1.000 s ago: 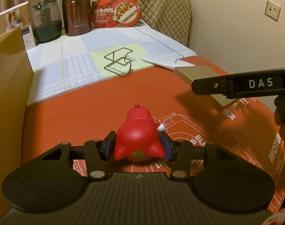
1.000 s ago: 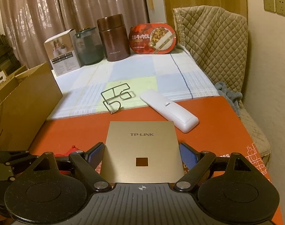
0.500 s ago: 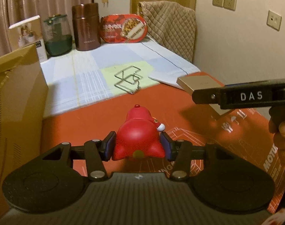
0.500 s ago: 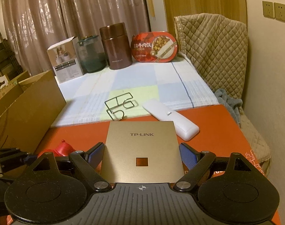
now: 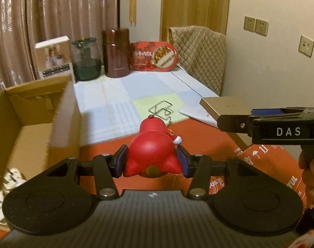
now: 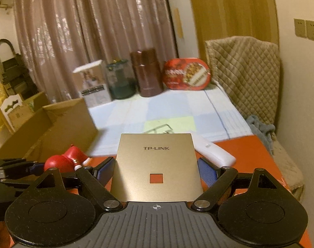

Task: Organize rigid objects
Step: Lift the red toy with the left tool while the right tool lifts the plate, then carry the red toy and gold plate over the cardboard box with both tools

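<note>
Right of the box [image 5: 33, 124], left claw [image 5: 151, 161] clamps red toy [image 5: 152, 155], nearer the box; right claw [image 6: 157, 169] clamps gold panel [image 6: 157, 165] farther right; box lies left of both.

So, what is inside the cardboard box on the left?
In the cardboard box only some white objects with dark markings show, at its near left corner. The left tongs' body covers the rest of that corner; otherwise its visible floor looks bare.
</note>
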A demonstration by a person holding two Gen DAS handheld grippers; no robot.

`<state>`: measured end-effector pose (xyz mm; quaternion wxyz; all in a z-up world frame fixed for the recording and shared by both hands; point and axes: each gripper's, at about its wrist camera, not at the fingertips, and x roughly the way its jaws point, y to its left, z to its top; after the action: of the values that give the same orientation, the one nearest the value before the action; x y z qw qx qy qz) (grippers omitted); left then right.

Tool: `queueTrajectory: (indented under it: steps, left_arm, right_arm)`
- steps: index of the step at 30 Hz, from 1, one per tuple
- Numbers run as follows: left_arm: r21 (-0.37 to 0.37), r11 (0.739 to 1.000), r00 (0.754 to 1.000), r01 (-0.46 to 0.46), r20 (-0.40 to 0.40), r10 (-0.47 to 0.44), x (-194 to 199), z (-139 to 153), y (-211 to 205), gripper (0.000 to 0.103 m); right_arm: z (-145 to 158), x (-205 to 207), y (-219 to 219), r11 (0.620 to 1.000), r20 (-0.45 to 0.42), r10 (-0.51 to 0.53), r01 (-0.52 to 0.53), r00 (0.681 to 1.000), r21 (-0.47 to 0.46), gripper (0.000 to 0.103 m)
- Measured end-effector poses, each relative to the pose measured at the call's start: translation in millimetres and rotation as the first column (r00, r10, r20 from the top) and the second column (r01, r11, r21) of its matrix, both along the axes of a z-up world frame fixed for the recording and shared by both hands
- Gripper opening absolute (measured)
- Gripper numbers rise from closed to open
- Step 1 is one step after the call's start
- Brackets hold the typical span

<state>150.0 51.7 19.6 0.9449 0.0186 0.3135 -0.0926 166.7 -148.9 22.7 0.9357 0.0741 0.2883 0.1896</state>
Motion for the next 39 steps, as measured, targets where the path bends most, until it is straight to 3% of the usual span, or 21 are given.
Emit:
queueTrajectory:
  steps: [10, 22, 29, 39]
  left_arm:
    - [0.009, 0.996, 0.995, -0.086, 0.044, 0.086, -24, 43, 56, 0.045]
    - [0.069, 0.967, 0.970, -0.244, 0.017, 0.243, -32, 80, 174, 0.045]
    - [0.081, 0.957, 0.959, -0.280, -0.031, 0.283, -25, 71, 225, 0.045]
    - [0.064, 0.966, 0.963, -0.250, -0.084, 0.255, 7, 45, 237, 0.045]
  right_arm:
    - [42, -13, 59, 0.992, 0.037, 0.125, -0.126, 0.991, 0.004, 0.083]
    - [79, 8, 162, 0.956, 0.010, 0.292, -0.292, 0.956, 0.031, 0.083]
    - [70, 36, 220, 0.931, -0.045, 0.365, -0.364, 0.930, 0.033, 0.083]
    - [50, 70, 264, 0.926, -0.082, 0.376, -0.377, 0.923, -0.001, 0.083]
